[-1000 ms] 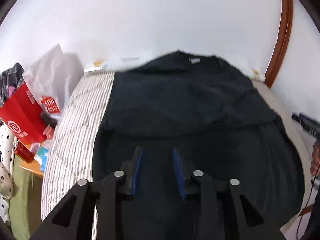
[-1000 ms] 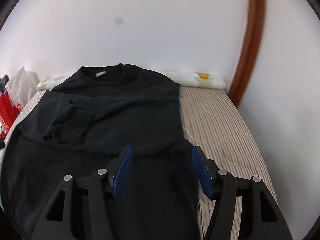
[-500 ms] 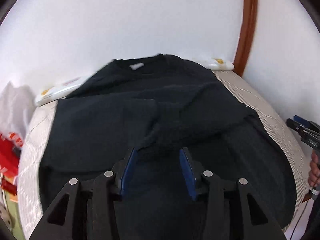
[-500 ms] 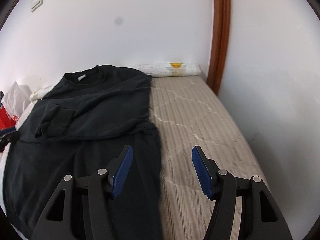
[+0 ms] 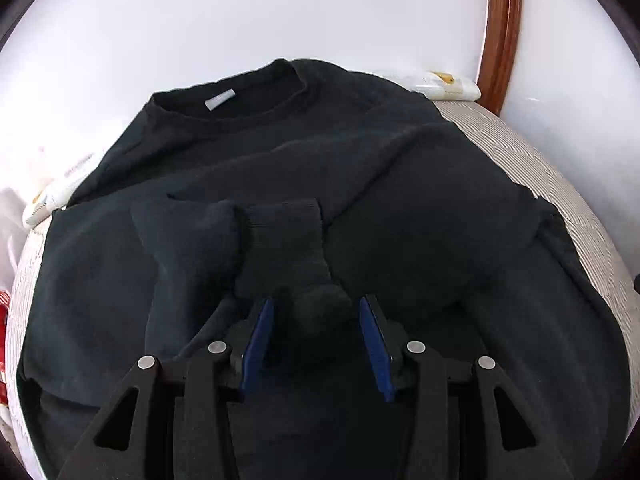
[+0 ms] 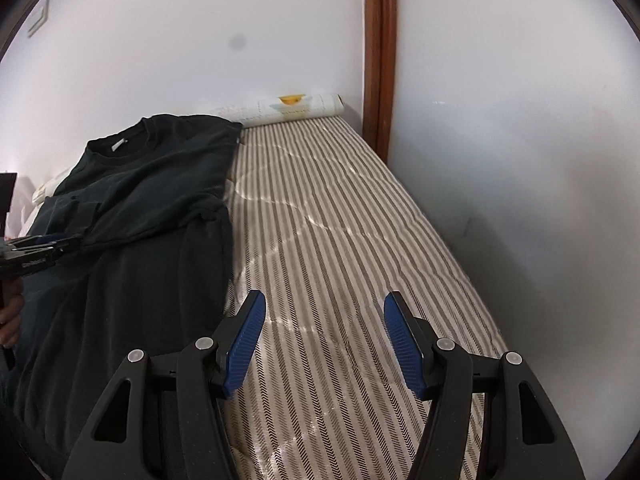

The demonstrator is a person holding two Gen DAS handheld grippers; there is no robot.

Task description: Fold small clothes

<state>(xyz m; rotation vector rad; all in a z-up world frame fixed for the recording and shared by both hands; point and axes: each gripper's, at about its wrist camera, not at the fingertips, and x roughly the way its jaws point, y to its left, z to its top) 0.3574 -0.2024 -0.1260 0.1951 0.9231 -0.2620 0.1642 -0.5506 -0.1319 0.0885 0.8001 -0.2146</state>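
1. The striped bed (image 6: 340,240) runs ahead of the right jaws, bare beneath them.
2. The black sweatshirt (image 5: 320,184) lies flat on it, collar far from the left jaws, sleeves folded across the chest.
3. Left gripper (image 5: 316,320): jaws have just been opening, released, a bunched sleeve cuff (image 5: 320,308) between them.
4. Right gripper (image 6: 324,320): jaws released, nothing between them, the sweatshirt to their left.

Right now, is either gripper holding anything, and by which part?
Nothing is held. The left gripper has just opened; the black sweatshirt's bunched sleeve lies between its pads, unpinched. The right gripper is open over the striped mattress.
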